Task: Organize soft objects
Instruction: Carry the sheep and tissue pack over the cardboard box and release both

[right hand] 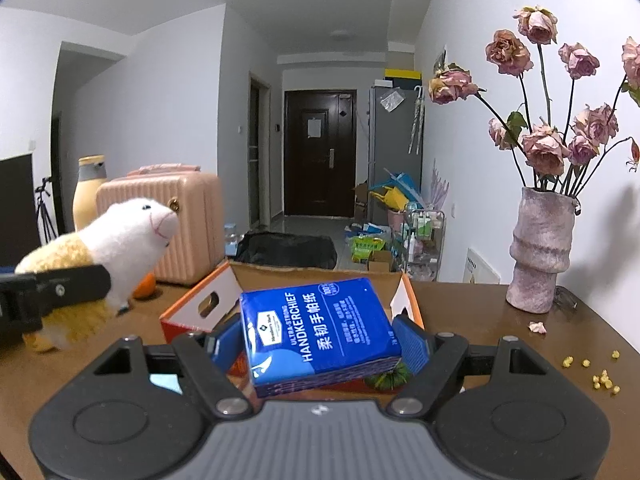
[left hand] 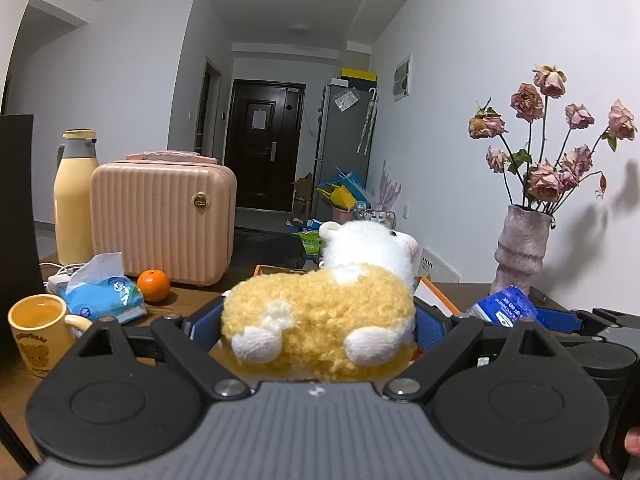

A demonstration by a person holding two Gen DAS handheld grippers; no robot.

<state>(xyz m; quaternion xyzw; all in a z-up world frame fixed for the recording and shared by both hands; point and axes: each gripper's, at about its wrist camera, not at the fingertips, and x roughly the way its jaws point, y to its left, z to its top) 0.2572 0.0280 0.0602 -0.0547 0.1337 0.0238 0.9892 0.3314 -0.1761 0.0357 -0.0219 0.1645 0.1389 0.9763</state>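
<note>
Currently both claws are loaded. Left gripper [left hand: 320, 320] is clamped on the plush sheep [left hand: 320, 320], blue pads pressing its yellow body from both sides, white head pointing away toward 12 o'clock. Right gripper [right hand: 320, 338] is clamped on the blue handkerchief pack [right hand: 320, 330], which sits tilted between the pads. In the right wrist view the sheep shows at 9 o'clock, off the table [right hand: 480, 312] in the other claw.

Just past both loads, at 12 o'clock, sits the open cardboard box [right hand: 208, 304] with orange edges, likely the drop spot. Small green squash-like thing [right hand: 386, 378] sits below the pack; can't tell if it's in the box.

Judgement: mid-task. Two soft items grabbed and lifted, neither placed yet. Left view still has a blue tissue pack [left hand: 102, 292] on the table at 9 o'clock, so maybe one more to collect.

Farther out: mug [left hand: 38, 336], orange [left hand: 154, 285], pink case [left hand: 164, 220], yellow flask [left hand: 74, 200], vase [right hand: 540, 248] of dried roses at 3 o'clock, dark door at the back.
</note>
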